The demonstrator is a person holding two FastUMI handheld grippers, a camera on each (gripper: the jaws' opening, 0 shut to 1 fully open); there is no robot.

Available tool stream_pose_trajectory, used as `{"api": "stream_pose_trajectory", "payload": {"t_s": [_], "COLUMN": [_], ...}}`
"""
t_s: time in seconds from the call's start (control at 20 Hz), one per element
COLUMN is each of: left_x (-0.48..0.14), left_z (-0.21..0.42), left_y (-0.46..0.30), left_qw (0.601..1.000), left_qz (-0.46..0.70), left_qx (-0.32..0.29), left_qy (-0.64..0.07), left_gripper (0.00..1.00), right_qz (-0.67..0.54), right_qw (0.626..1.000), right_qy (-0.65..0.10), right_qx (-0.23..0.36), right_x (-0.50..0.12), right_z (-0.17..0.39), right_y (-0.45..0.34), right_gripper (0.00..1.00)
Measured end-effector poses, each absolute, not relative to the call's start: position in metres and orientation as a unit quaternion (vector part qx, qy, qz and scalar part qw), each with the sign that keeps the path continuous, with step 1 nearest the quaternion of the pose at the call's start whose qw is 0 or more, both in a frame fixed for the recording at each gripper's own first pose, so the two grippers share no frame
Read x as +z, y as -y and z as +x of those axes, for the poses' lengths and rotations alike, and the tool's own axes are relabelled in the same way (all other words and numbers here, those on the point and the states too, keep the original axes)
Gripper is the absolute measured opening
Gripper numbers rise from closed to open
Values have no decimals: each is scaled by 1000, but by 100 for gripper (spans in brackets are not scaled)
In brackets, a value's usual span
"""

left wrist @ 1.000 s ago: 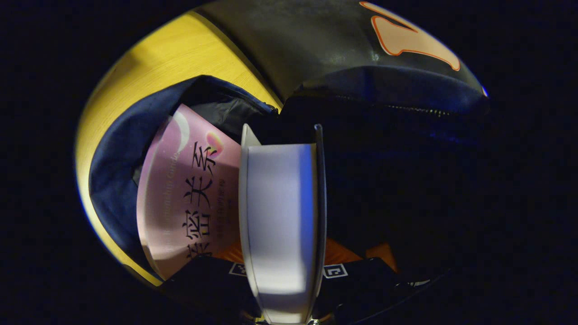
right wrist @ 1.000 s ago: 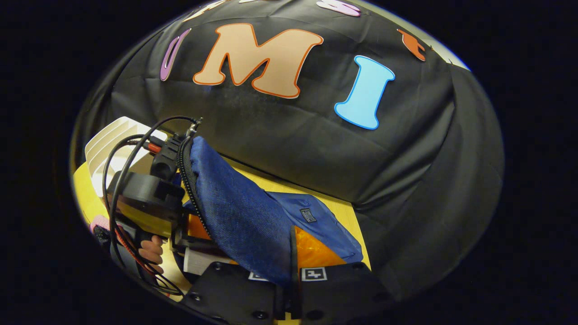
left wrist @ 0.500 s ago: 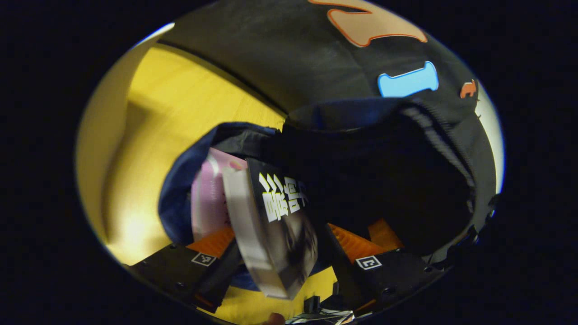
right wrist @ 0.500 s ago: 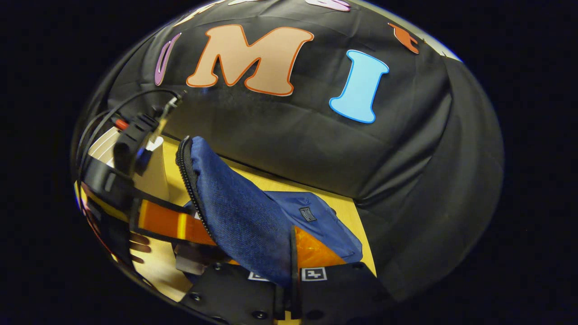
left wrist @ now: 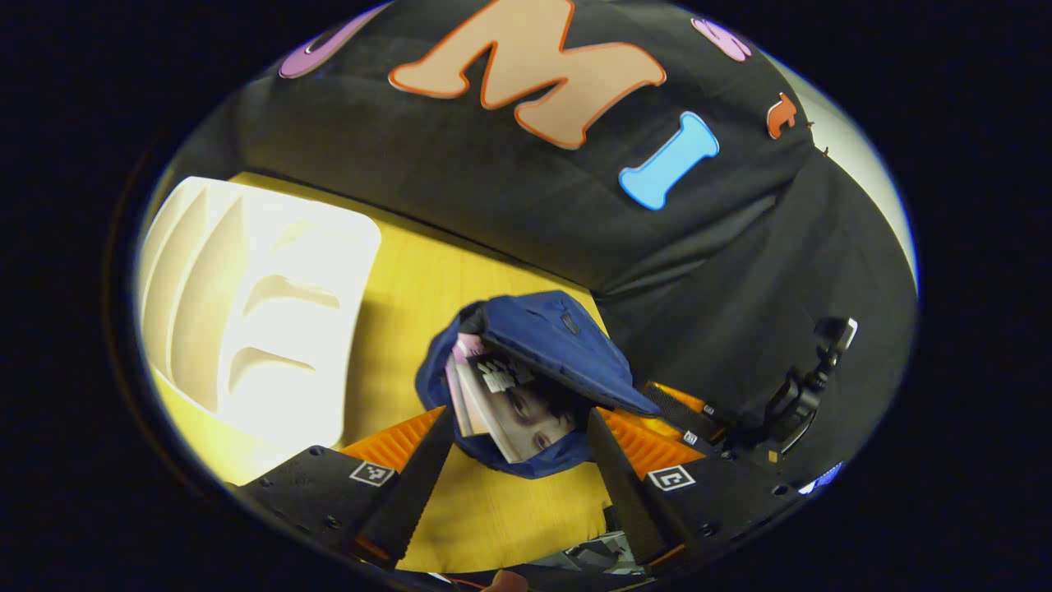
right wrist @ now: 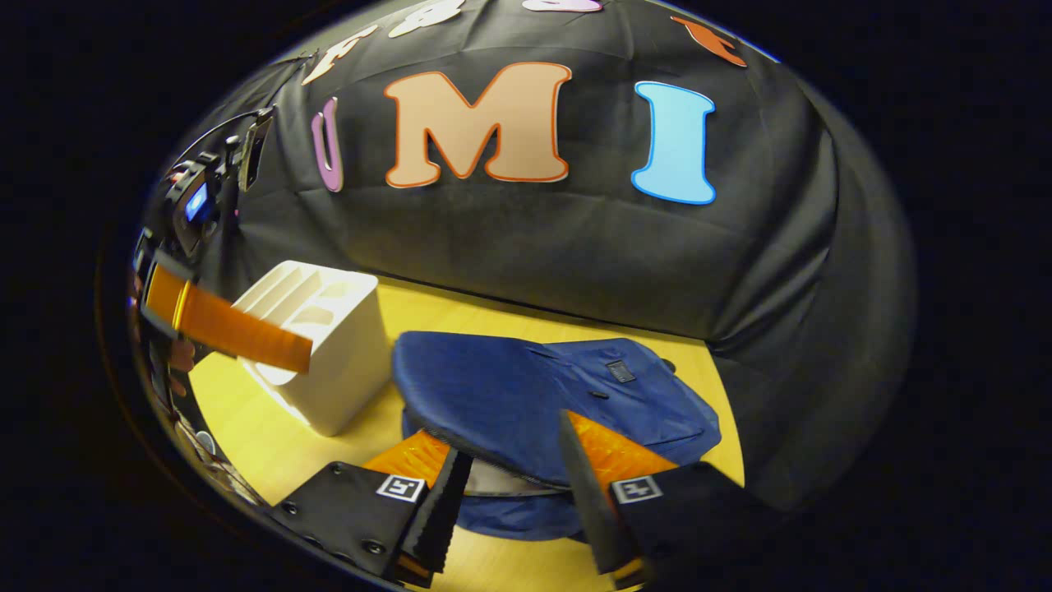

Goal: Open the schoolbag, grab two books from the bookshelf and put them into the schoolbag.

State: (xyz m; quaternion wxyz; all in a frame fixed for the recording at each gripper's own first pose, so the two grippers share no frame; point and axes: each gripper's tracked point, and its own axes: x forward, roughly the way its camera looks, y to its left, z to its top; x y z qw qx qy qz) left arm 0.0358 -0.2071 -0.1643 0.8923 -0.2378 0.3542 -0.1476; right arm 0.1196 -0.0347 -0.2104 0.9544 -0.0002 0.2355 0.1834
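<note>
**Two books sitting in the open schoolbag, both grippers spread apart above it**

In the left gripper view, a white bookshelf [left wrist: 255, 312] is standing at the left on the yellow table [left wrist: 427, 271]. To its right, the blue schoolbag [left wrist: 542, 337] is lying on the table with its mouth gaping open. Two books are sticking out of that mouth side by side: a pink book [left wrist: 457, 386] on the left and a book with a dark photo cover [left wrist: 518, 407] touching it on the right. The left gripper [left wrist: 519, 469] is hovering above the bag with its fingers wide apart, gripping nothing. Farther right, the right gripper [left wrist: 699, 411] is showing by the bag's flap.

In the right gripper view, the bookshelf [right wrist: 316, 353] is sitting left of the schoolbag [right wrist: 559, 395]. The right gripper [right wrist: 509, 501] is hanging above the bag's near edge, fingers parted and empty.
</note>
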Motion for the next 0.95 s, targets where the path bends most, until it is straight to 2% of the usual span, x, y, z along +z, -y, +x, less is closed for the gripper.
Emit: {"api": "stream_pose_trajectory", "payload": {"t_s": [0.15, 0.2, 0.25, 0.5, 0.75, 0.95], "left_x": [-132, -123, -115, -84, -81, -96], "left_z": [37, 35, 33, 14, 9, 2], "left_y": [154, 139, 125, 71, 26, 16], "left_qw": [924, 933, 939, 963, 975, 976], "left_qz": [-202, -189, -180, -136, -91, -53], "left_qx": [-95, -79, -67, -22, 36, 30], "left_qy": [-310, -297, -287, -230, -199, -211], "left_gripper": [95, 91, 95, 95, 94, 94], "right_qz": [31, 51, 67, 115, 96, 92], "right_qw": [958, 959, 960, 975, 985, 988], "right_qy": [-207, -195, -183, -120, -91, -91], "right_qx": [198, 201, 199, 148, 109, 87], "right_x": [-178, -162, -149, -88, -73, -71], "right_z": [94, 86, 81, 67, 53, 41], "right_y": [17, 9, 5, 3, 5, 3], "right_gripper": [100, 100, 100, 99, 99, 100]}}
